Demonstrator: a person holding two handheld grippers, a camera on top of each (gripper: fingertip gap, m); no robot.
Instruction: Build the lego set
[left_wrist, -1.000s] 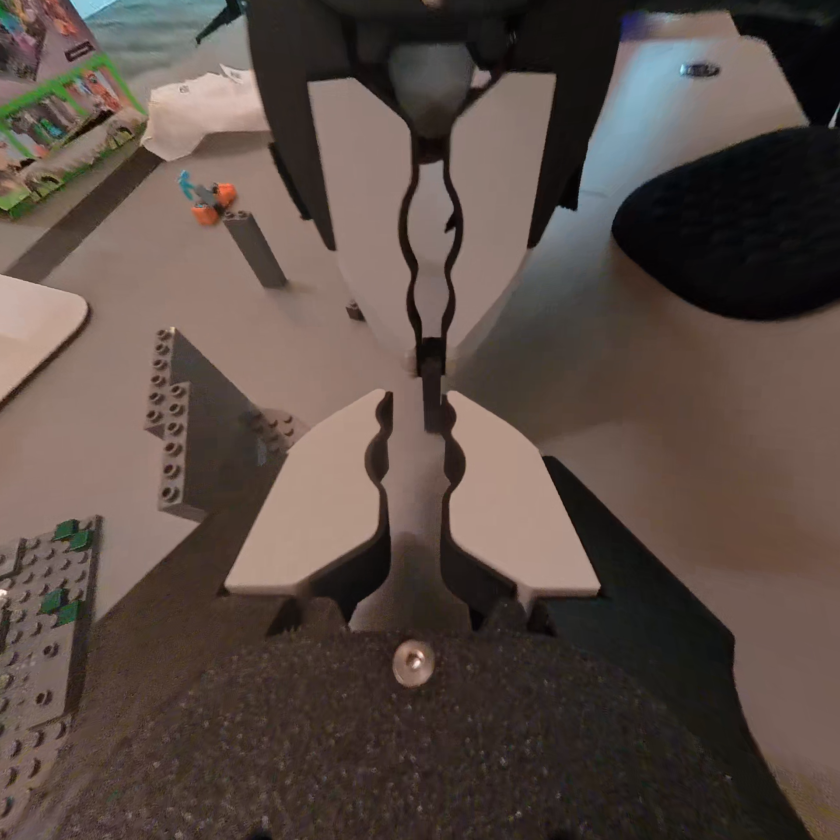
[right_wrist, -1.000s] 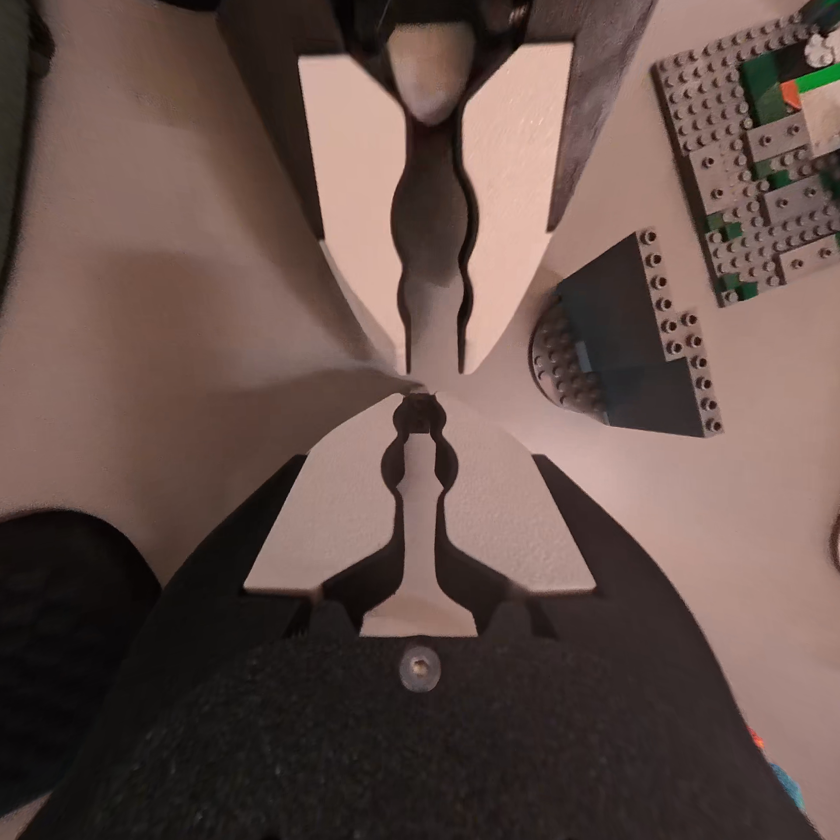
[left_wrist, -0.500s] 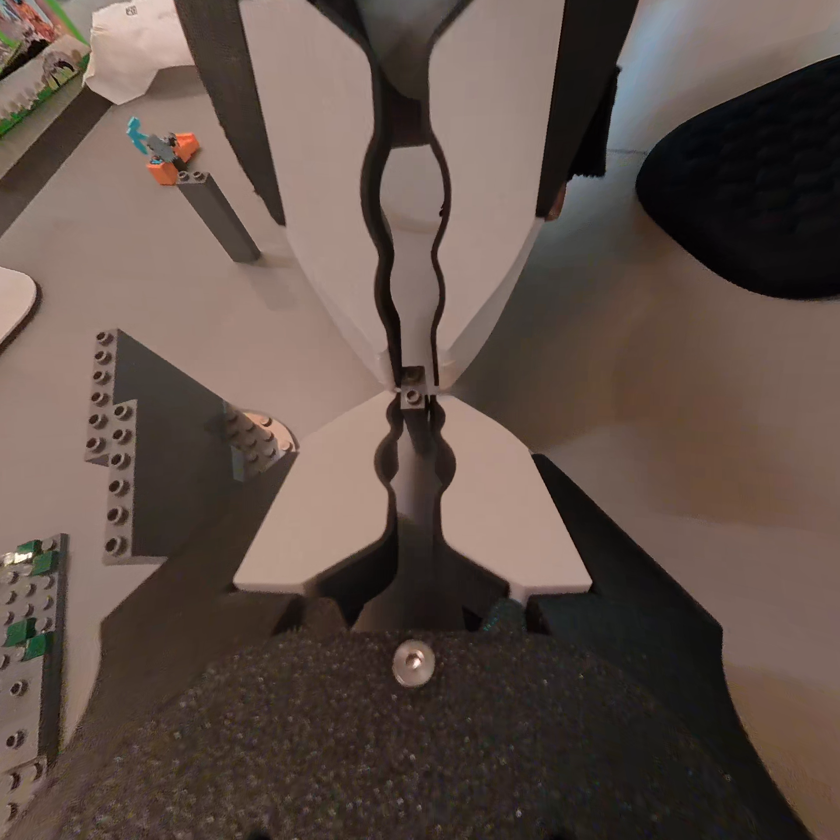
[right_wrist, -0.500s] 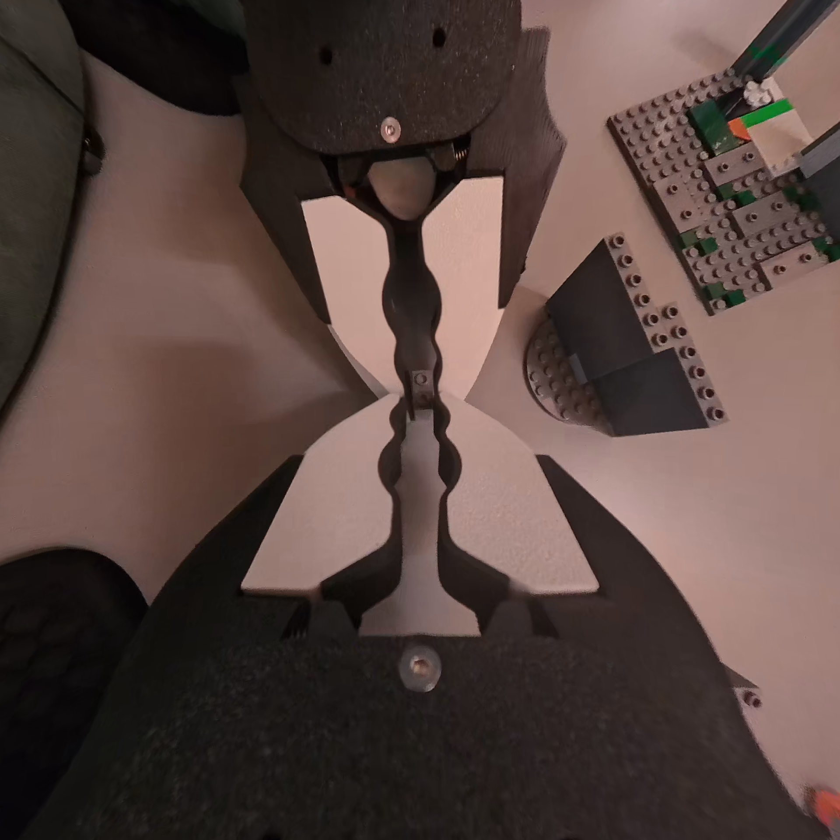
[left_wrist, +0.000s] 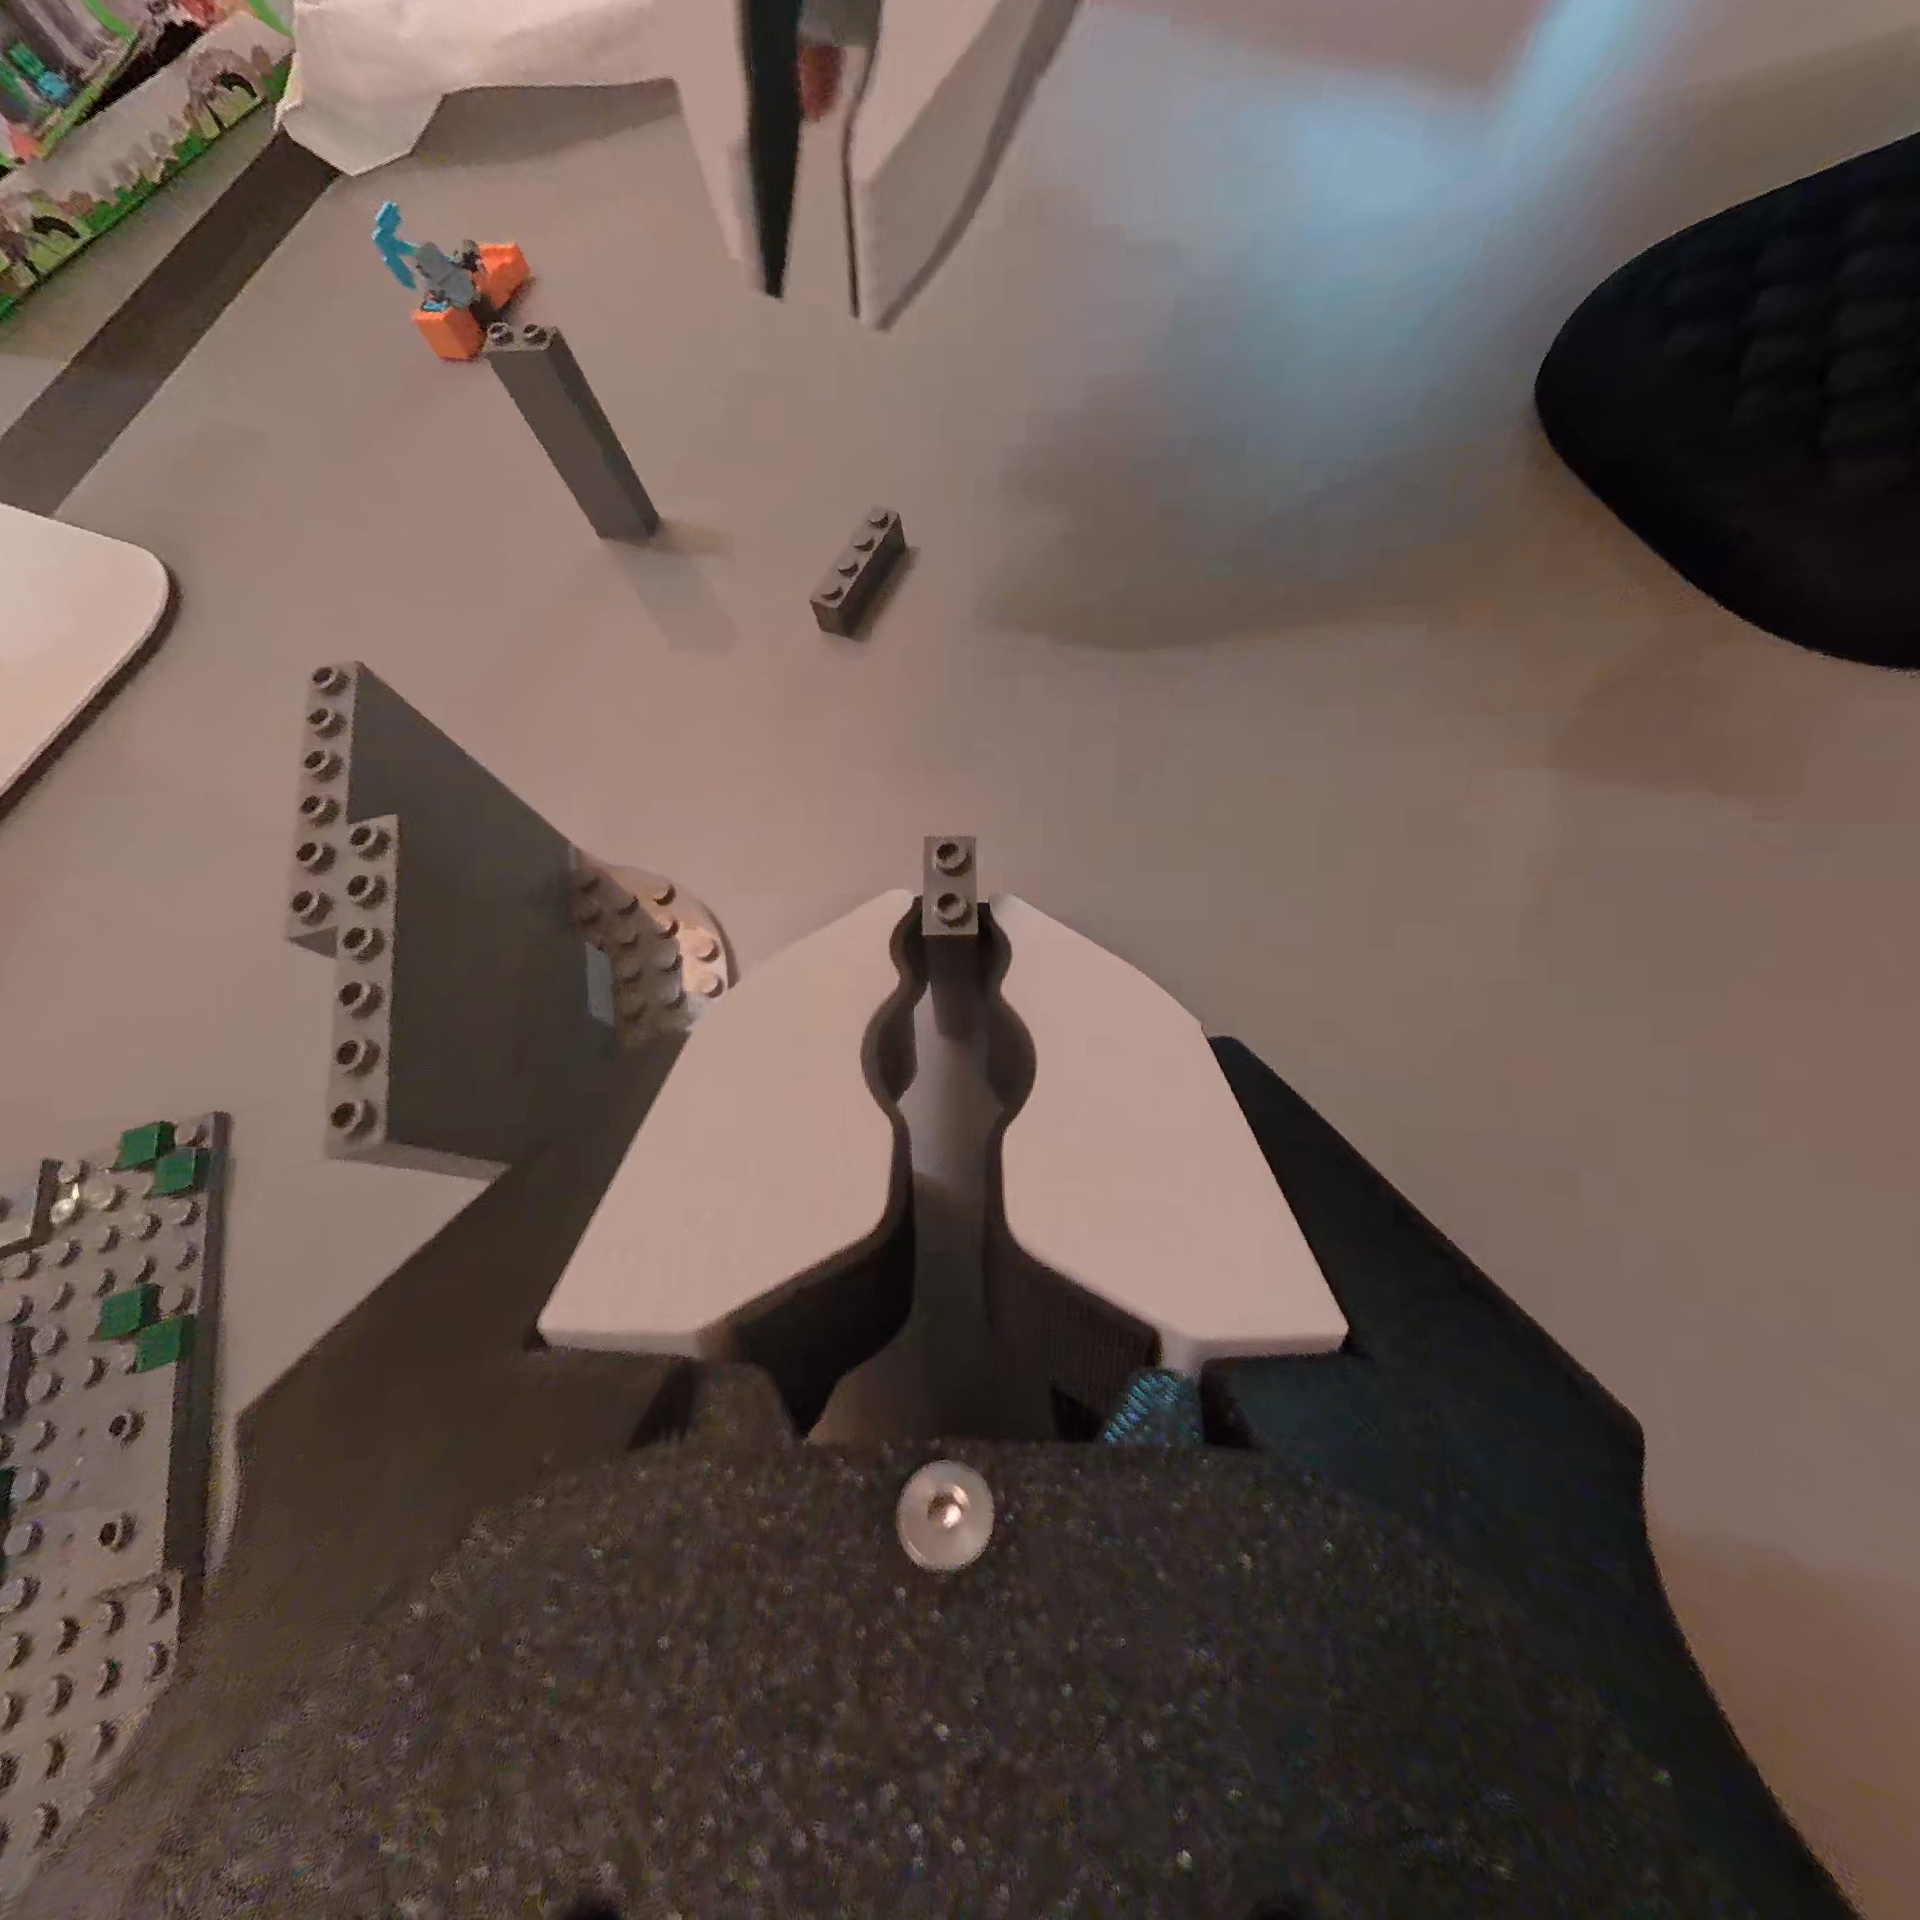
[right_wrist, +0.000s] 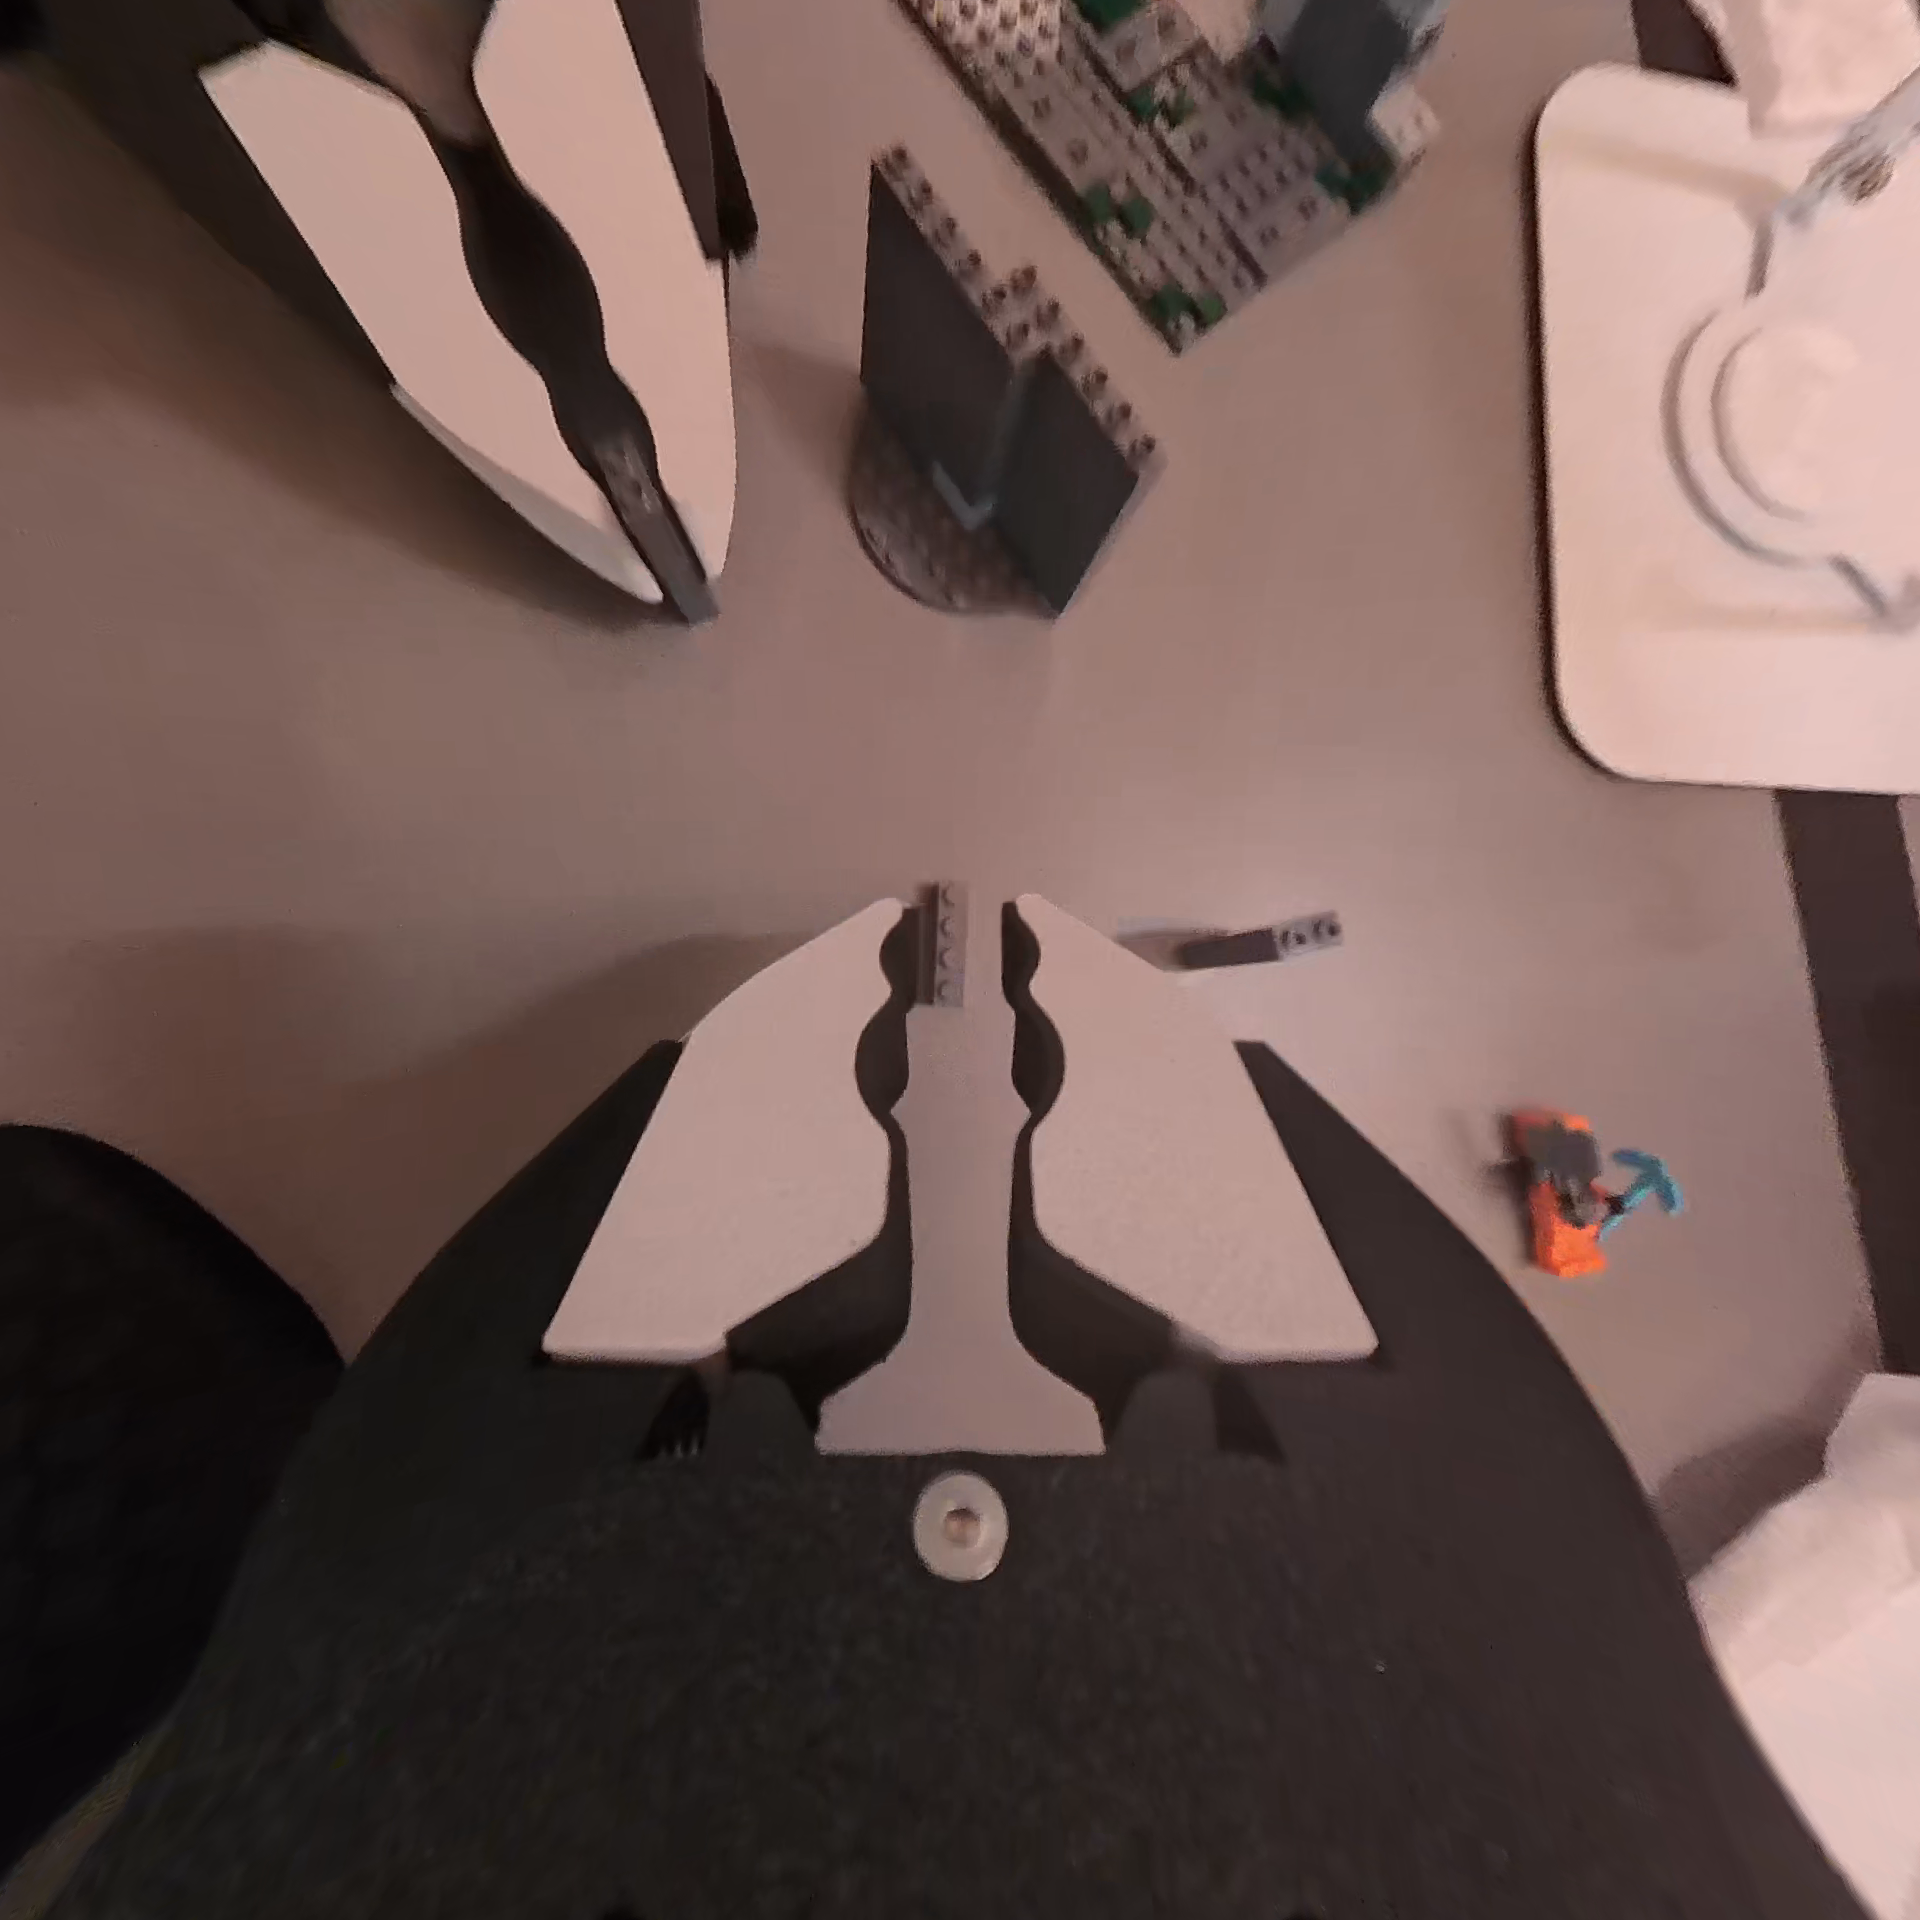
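My left gripper (left_wrist: 951, 906) is shut on a tall narrow grey column brick (left_wrist: 950, 860), whose two-stud end sticks out past the tips. It also shows in the right wrist view (right_wrist: 665, 561) at the upper left, still holding the column (right_wrist: 639, 499). My right gripper (right_wrist: 954, 909) is open a little and empty. Through its gap I see a small dark grey four-stud brick (right_wrist: 948, 951) lying on the table. In the left wrist view that brick (left_wrist: 857, 571) lies apart from the blurred right gripper (left_wrist: 816, 296) above it.
A dark grey wall on a round plate (left_wrist: 416, 935) (right_wrist: 987, 436) stands by the studded baseplate (left_wrist: 94, 1455) (right_wrist: 1174, 166). A second grey column (left_wrist: 571, 436) (right_wrist: 1257, 940) stands near an orange and blue figure (left_wrist: 457, 291) (right_wrist: 1558, 1195). A white tray (right_wrist: 1714, 468) and a black cushion (left_wrist: 1766, 416) border the area. My hands' fingertips stand some 11 cm from each other. It is some 15 cm from my left tips to the studded baseplate (left_wrist: 94, 1455). It is also in sight in the right wrist view (right_wrist: 1093, 133).
The two grippers were tip to tip on the grey column. The right one has let go, opened and pulled back over the small brick. The left one still holds the column.
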